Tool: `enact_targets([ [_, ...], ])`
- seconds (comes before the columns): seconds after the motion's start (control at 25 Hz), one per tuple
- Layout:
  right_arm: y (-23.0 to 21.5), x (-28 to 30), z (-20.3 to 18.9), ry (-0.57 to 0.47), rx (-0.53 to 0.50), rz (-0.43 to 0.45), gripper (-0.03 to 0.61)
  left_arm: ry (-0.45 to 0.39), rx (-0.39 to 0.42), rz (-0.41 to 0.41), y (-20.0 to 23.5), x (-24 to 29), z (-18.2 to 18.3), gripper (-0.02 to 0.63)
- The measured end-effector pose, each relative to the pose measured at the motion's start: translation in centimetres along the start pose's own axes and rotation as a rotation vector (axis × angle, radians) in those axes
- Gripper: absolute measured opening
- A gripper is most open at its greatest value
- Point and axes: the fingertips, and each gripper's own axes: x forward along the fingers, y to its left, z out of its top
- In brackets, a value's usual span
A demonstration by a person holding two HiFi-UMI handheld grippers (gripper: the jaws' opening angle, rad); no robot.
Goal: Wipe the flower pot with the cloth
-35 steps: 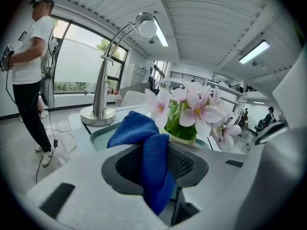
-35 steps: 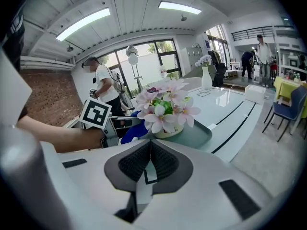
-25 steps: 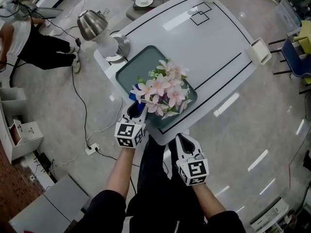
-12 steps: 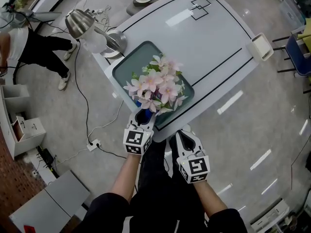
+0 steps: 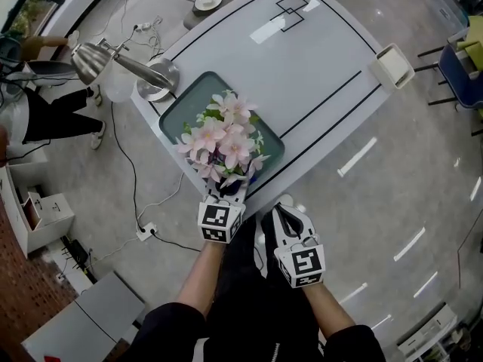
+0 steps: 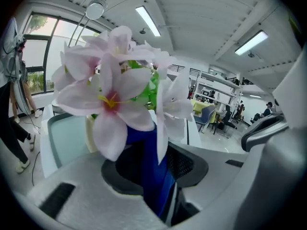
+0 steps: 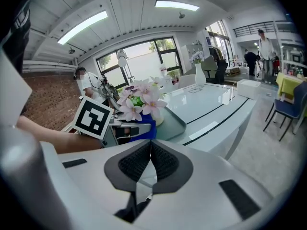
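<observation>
The flower pot point(image 5: 251, 173) stands in a teal tray point(image 5: 186, 100) near the table's front edge, mostly hidden under pink flowers point(image 5: 217, 136). My left gripper point(image 5: 226, 190) is shut on a blue cloth point(image 5: 250, 177), pressed against the pot's near side. In the left gripper view the blue cloth point(image 6: 152, 174) runs up between the jaws of my left gripper point(image 6: 158, 178), with petals point(image 6: 111, 101) close in front and the cream pot point(image 6: 90, 134) behind. My right gripper point(image 5: 278, 212) hangs shut and empty off the table's edge; my right gripper point(image 7: 150, 150) looks at the pot point(image 7: 159, 117) from the side.
A chrome desk lamp point(image 5: 113, 60) stands by the tray's far left. A small white box point(image 5: 392, 65) sits at the table's right edge. Cables and a power strip point(image 5: 143, 232) lie on the floor at left. A person point(image 5: 41, 115) stands at far left.
My left gripper has carried the cloth from the pot's left side round to its near right side. The head view has shifted. The right gripper has stayed put.
</observation>
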Motion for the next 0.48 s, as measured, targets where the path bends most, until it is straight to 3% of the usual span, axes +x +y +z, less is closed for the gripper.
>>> enact_targets([
  [0.48,-3.9,-0.9,0.4,0.004,0.021,-0.003,0.009,-0.036,-0.059,0.034,-2.3,5.0,2.6,0.138],
])
